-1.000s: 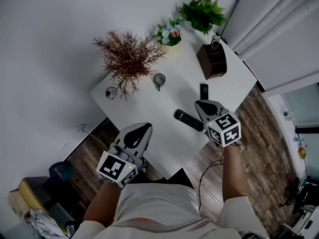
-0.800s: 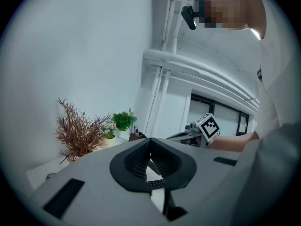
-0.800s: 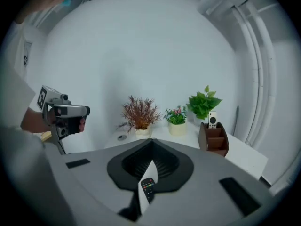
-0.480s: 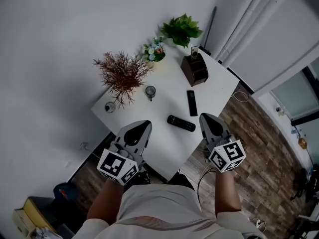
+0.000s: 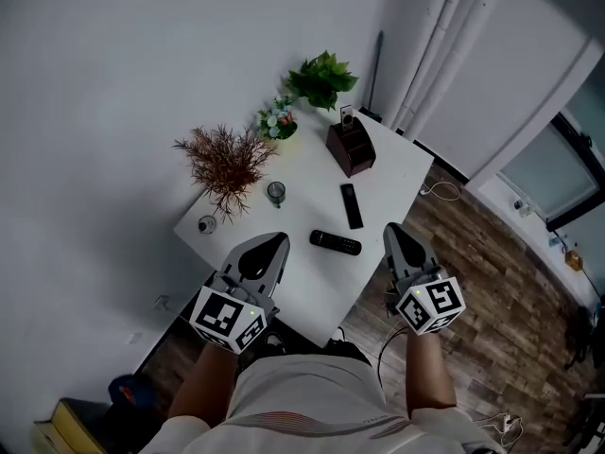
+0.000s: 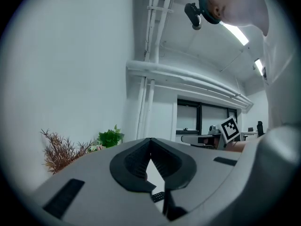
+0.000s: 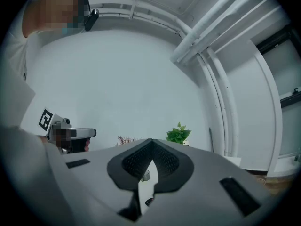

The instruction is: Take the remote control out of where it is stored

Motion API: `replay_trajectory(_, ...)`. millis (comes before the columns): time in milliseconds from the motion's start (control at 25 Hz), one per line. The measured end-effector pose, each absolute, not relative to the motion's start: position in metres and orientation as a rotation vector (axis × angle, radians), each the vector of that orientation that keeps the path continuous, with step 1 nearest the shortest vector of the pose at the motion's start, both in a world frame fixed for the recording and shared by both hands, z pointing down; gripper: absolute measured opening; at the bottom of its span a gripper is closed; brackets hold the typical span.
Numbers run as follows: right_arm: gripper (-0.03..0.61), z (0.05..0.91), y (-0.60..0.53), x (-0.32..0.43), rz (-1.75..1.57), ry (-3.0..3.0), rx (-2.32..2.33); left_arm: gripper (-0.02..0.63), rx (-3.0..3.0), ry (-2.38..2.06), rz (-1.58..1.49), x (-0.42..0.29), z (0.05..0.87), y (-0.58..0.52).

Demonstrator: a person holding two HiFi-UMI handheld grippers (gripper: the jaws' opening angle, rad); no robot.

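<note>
Frame bottom, short of surface (image 5: 301, 282): left gripper (image 5: 269, 246), right gripper (image 5: 393, 233), fingers pressed together, nothing held. Two remotes (image 5: 351, 205) (image 5: 335, 242) flat mid-frame. Brown holder (image 5: 351, 149) upper centre; upright item (image 5: 346, 114) inside, too small to identify. Risks: shut fingers nudging holder over; low reach sweeping remotes off edge.

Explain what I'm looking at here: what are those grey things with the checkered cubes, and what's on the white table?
The top picture comes from a camera on a person's head, looking down. The person holds a hand tool in each hand: the left gripper and the right gripper. Each is a two-jaw pincer, and the marker cubes are part of them. The other two pictures come from cameras riding on each gripper, looking along its jaws. Both pairs of jaws are together and hold nothing.

Ahead stands a white table. On it lie a black remote and a second remote. Farther back are a brown holder with something upright in it, a small cup, a dried plant, flowers and a green plant.
</note>
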State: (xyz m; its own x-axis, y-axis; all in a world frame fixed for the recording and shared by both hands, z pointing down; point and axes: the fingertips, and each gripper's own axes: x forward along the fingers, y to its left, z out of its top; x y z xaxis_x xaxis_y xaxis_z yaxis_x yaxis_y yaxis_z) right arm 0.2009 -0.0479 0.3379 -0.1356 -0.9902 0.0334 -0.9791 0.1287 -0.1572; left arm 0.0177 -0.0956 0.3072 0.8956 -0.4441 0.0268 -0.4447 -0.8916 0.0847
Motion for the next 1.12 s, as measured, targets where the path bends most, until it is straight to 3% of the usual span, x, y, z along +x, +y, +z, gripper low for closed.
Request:
replay_trajectory(640, 0.014, 0.341, -0.052, 0.207, -0.212, 2.310, -2.062, 0.008, 2.971, -0.722, 0.004, 0.017, 0.305, -0.087)
replay_trajectory(1000, 0.018, 0.350, -0.138, 0.259, -0.094, 2.345, -2.278, 0.008, 2.864, -0.849, 0.026, 0.010, 0.333, -0.099)
replay_trajectory(1080, 0.040, 0.359, -0.168, 0.275, -0.122, 2.349, -2.301, 0.008, 2.831, -0.899, 0.044, 0.007, 0.344, -0.104)
replay_trajectory(1120, 0.080, 0.365, -0.183, 0.282, -0.151, 2.354, -2.302, 0.008, 2.817, -0.922, 0.055, 0.006, 0.349, -0.106)
